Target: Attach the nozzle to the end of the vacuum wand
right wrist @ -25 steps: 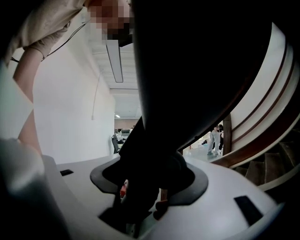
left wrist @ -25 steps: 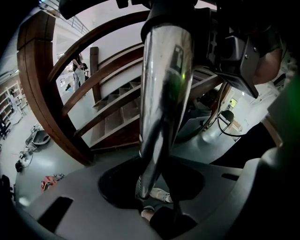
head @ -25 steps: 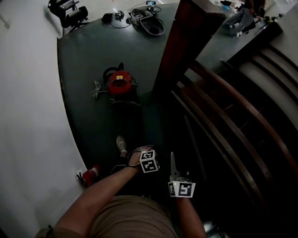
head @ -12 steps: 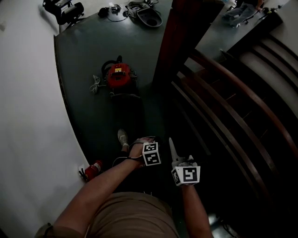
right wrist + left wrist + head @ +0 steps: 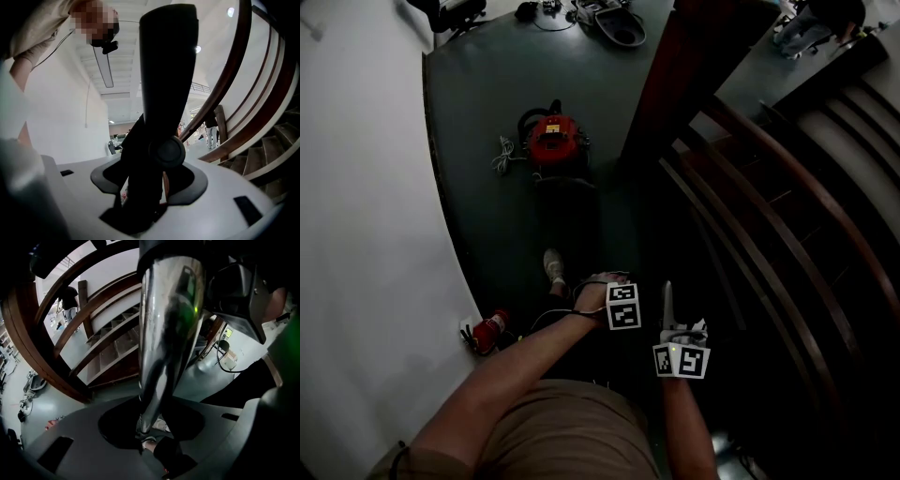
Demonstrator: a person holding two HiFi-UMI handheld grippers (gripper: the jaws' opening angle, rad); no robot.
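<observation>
In the left gripper view a shiny metal vacuum wand runs up out of my left gripper, which is shut on it and tilts steeply down. A dark bulk sits close beside the wand's upper part. My right gripper holds a black nozzle with a round button; its jaws are closing on it. The head view shows the left gripper and the right gripper side by side in front of my body. The wand and the nozzle are lost in the dark there.
A red vacuum canister with a coiled cord sits on the dark floor ahead. A curved wooden stair railing and steps fill the right side. A white wall is at left with a small red object at its foot. My shoe shows below the hands.
The head view has shifted, so the canister and both grippers sit slightly further right. Both grippers keep their holds and stay about the same distance apart.
</observation>
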